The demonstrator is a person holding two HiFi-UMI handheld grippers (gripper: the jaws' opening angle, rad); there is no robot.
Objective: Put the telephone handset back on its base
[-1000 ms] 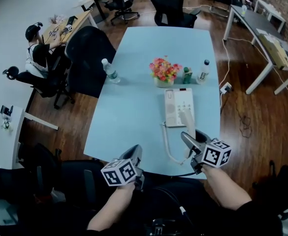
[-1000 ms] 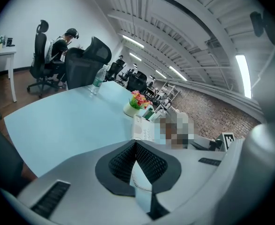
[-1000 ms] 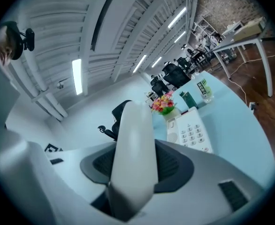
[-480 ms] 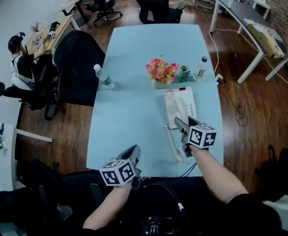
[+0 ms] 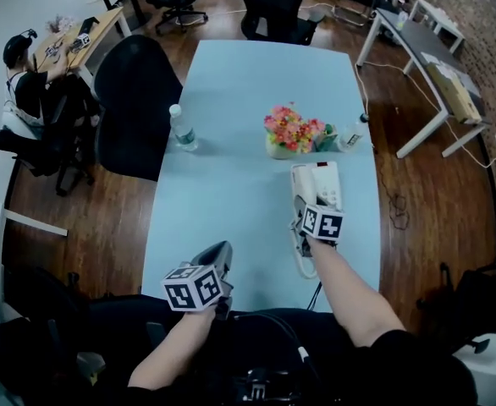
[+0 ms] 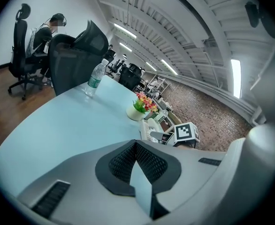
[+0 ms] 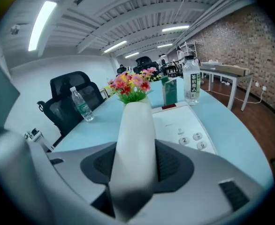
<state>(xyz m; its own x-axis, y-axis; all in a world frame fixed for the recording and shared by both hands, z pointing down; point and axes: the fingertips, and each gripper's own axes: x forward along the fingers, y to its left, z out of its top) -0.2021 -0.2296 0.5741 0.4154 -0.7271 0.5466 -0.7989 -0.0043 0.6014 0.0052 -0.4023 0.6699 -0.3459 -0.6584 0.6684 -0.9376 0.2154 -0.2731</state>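
Note:
The white telephone base (image 5: pixel 324 180) lies on the light blue table (image 5: pixel 231 193), at its right side near the flowers; its keypad (image 7: pixel 194 137) shows just right of the handset. My right gripper (image 5: pixel 309 210) is shut on the white handset (image 7: pixel 135 139) and holds it over the near left part of the base. The handset stands up between the pads and hides what lies straight ahead. A white cord (image 5: pixel 302 265) trails from it toward the table's front edge. My left gripper (image 5: pixel 217 252) hovers at the front edge, left of the phone, shut with nothing in it (image 6: pixel 134 146).
A pot of flowers (image 5: pixel 292 132), a green box (image 5: pixel 326 138) and a water bottle (image 5: pixel 355 134) stand just beyond the base. Another bottle (image 5: pixel 183 128) stands at the table's left edge by a black chair (image 5: pixel 134 100). A person (image 5: pixel 24 83) sits at a desk far left.
My right gripper has carried the handset forward from the table's front edge to over the base. The left gripper has stayed near the front edge.

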